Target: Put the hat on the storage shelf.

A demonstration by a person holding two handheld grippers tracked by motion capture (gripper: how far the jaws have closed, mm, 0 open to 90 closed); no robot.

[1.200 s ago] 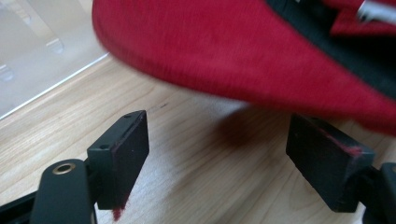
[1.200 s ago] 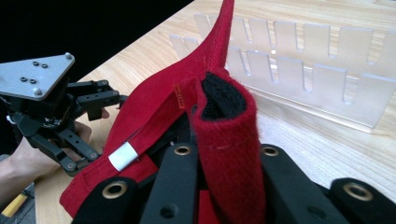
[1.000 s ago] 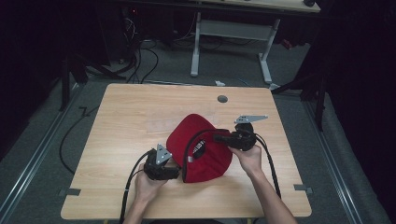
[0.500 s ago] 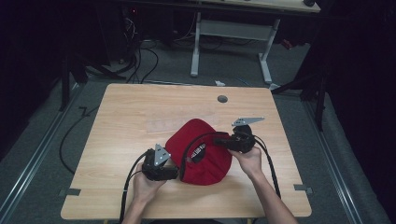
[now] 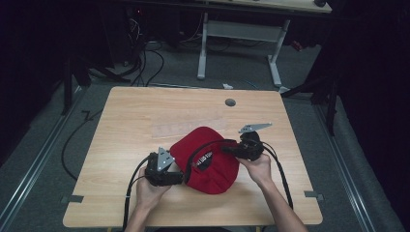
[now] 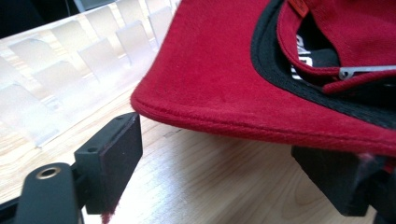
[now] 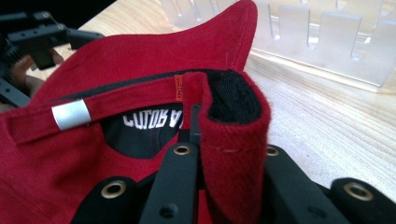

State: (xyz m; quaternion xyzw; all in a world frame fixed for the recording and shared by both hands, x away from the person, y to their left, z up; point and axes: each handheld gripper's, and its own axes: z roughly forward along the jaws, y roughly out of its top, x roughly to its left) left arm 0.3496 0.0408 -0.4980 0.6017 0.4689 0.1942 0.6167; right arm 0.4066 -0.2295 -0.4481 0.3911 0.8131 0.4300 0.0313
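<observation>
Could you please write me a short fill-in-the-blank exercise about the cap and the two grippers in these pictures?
1. The cap on the table is ____ in colour.
2. The right gripper is ____ on the cap's rear edge.
3. The left gripper has its jaws ____, apart from the cap's brim.
4. The buckle on the cap's strap is ____ in colour.

Missing words: red; shut; open; silver

Cap (image 5: 211, 159) on table (image 5: 135, 121) near front edge, clear rack (image 5: 186, 127) just behind, grippers either side.
</observation>
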